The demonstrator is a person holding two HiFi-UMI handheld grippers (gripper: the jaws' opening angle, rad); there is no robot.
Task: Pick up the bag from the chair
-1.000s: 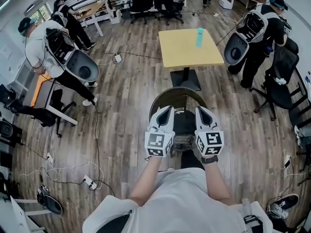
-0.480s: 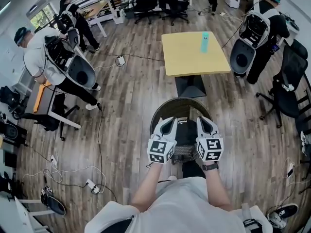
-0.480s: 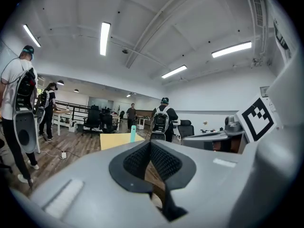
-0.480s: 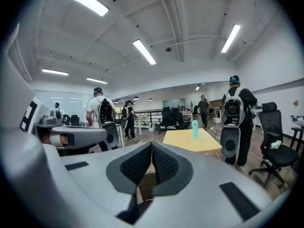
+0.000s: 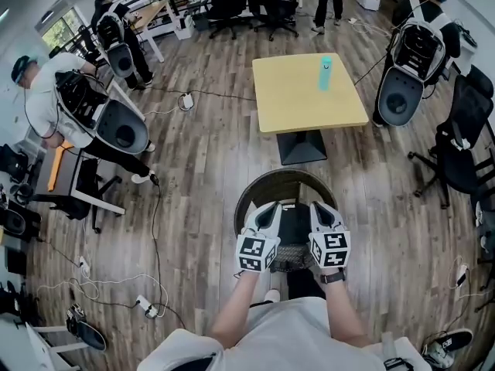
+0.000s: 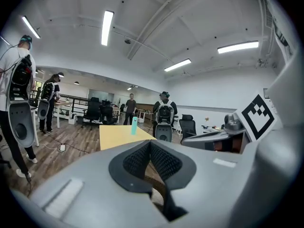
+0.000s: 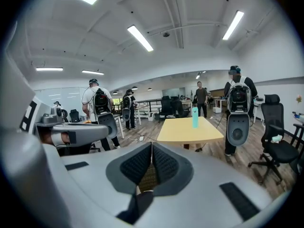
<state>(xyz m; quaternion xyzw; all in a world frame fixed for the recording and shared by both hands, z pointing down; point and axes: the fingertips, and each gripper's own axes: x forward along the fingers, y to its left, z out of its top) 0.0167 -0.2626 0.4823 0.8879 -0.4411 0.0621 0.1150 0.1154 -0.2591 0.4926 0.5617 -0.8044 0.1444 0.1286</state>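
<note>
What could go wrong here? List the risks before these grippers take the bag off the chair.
1. Both the left gripper and right gripper have shut jaws; unless opened, they would likely shove the bag rather than grip it.
2. The grippers sit close together over the chair and might bump each other.
3. No handle shows on the dark bag, so a grip could slip.

My left gripper [image 5: 271,207] and right gripper [image 5: 317,207] wear pale grey shells, each with a black-and-white marker cube [image 5: 257,253] at the back (the pads [image 6: 166,163] are black dimpled rubber). I wear a light grey short-sleeved T-shirt [image 5: 286,331] and a dark wristband [image 5: 333,277] on the right
</note>
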